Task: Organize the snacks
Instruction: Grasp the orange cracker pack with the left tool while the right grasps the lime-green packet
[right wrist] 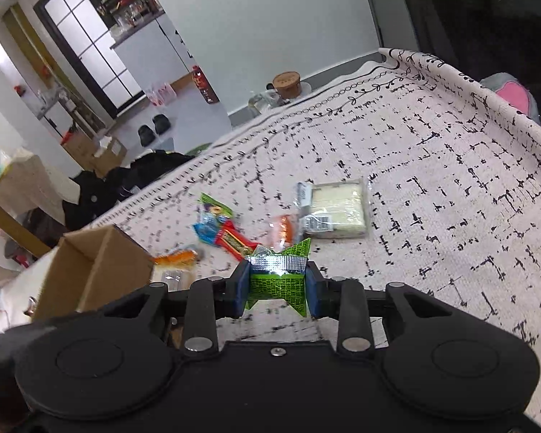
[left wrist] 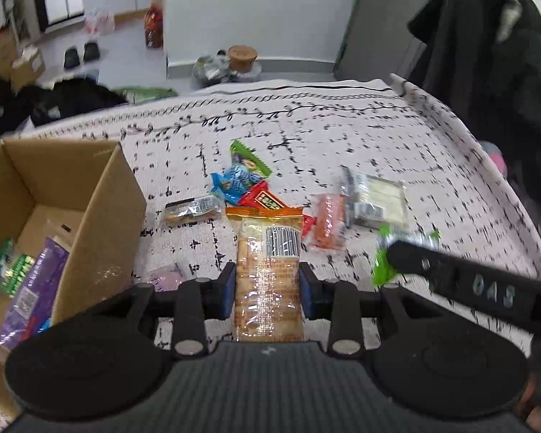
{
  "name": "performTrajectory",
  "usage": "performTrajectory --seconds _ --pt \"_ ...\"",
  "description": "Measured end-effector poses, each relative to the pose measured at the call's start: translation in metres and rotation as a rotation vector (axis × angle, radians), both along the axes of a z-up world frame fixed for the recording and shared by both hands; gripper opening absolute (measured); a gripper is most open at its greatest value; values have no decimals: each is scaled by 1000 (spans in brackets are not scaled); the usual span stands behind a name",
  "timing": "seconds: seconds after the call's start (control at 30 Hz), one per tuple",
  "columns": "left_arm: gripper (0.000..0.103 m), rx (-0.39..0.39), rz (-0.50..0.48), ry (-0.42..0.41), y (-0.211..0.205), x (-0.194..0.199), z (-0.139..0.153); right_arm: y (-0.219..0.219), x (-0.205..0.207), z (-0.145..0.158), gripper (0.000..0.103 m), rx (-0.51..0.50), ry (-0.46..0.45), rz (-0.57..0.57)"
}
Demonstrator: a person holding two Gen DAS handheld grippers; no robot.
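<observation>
My left gripper (left wrist: pixel 268 290) is shut on a long cracker pack (left wrist: pixel 268 270) with an orange top, held above the patterned cloth. My right gripper (right wrist: pixel 277 283) is shut on a small green snack packet (right wrist: pixel 277 281); that gripper and packet also show in the left wrist view (left wrist: pixel 382 263) at right. A cardboard box (left wrist: pixel 101 195) stands at the left with a purple pack (left wrist: pixel 32 292) and a green pack (left wrist: pixel 9 270) inside. Loose snacks lie mid-table: a blue packet (left wrist: pixel 234 184), a red packet (left wrist: pixel 261 200), an orange packet (left wrist: pixel 328 223), a clear-wrapped sandwich (left wrist: pixel 378 198).
A brown cookie pack (left wrist: pixel 191 211) and a pale purple packet (left wrist: pixel 166 278) lie beside the box. The table's far edge and right edge (left wrist: pixel 469 137) are near. A dark coat (left wrist: pixel 487 54) hangs at the right. Clutter sits on the floor beyond.
</observation>
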State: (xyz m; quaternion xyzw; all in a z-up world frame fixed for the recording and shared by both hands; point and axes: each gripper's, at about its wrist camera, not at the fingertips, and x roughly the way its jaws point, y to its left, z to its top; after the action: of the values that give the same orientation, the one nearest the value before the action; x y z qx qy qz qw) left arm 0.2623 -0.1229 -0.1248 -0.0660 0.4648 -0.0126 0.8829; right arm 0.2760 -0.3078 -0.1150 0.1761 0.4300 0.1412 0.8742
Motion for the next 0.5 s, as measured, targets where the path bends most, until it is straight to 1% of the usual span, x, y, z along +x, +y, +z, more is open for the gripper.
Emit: performTrajectory --seconds 0.13,0.33,0.5 --pt "34 -4 1 -24 1 -10 9 5 -9 14 31 -23 -35 5" --pt "34 -28 23 -60 15 -21 26 16 -22 31 31 -44 -78 22" --pt "34 -25 27 -100 24 -32 39 26 -31 45 31 -58 -130 24"
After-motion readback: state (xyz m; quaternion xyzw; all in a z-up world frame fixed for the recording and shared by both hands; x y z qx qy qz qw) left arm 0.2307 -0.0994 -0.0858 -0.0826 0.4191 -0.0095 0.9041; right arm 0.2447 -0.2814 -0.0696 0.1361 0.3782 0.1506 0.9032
